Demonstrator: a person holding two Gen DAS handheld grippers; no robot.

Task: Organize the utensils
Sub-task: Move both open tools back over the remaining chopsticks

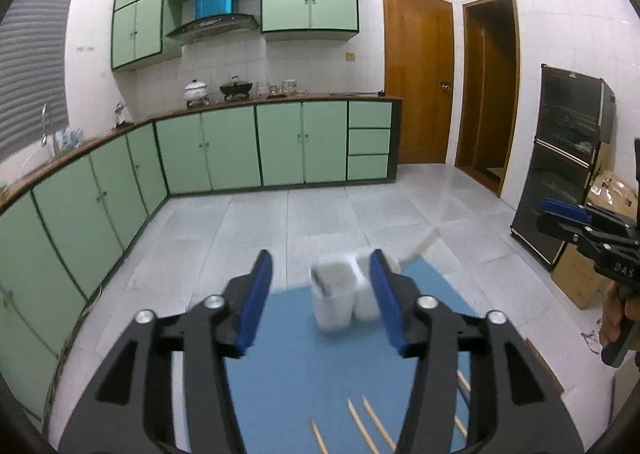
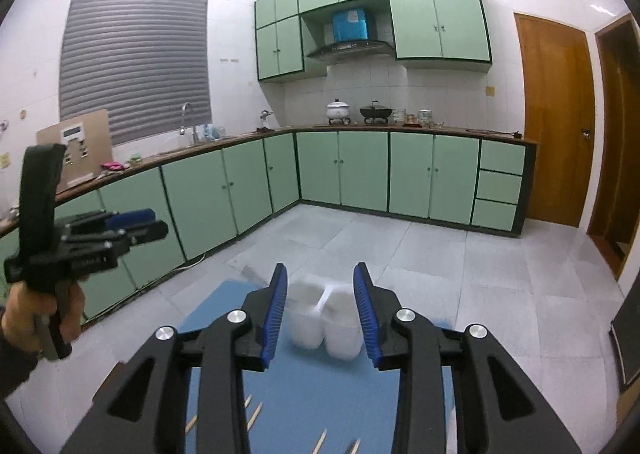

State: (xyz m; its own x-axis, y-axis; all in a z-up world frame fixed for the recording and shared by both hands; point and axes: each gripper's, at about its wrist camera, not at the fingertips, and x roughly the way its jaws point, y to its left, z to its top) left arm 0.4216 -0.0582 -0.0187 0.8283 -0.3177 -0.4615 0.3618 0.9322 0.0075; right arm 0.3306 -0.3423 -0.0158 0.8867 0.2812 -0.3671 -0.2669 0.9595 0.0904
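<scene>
Right gripper (image 2: 320,306): blue pads apart, nothing between them. White two-compartment holder (image 2: 324,324) on blue mat (image 2: 320,394), blurred. Wooden chopsticks (image 2: 254,416) lying on mat's near edge. Left gripper (image 2: 136,224) at left, held in a hand (image 2: 44,314). Green cabinets (image 2: 360,174) behind.

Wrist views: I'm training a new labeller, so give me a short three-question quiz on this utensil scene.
1. True or false: the left gripper holds a chopstick.
2. What colour is the mat under the two white cups?
A red
B blue
C green
3. Fill in: loose wooden chopsticks lie on the mat ____ the cups, on the camera's side.

Key:
1 false: the jaws stand open and empty.
2 B.
3 in front of.
</scene>
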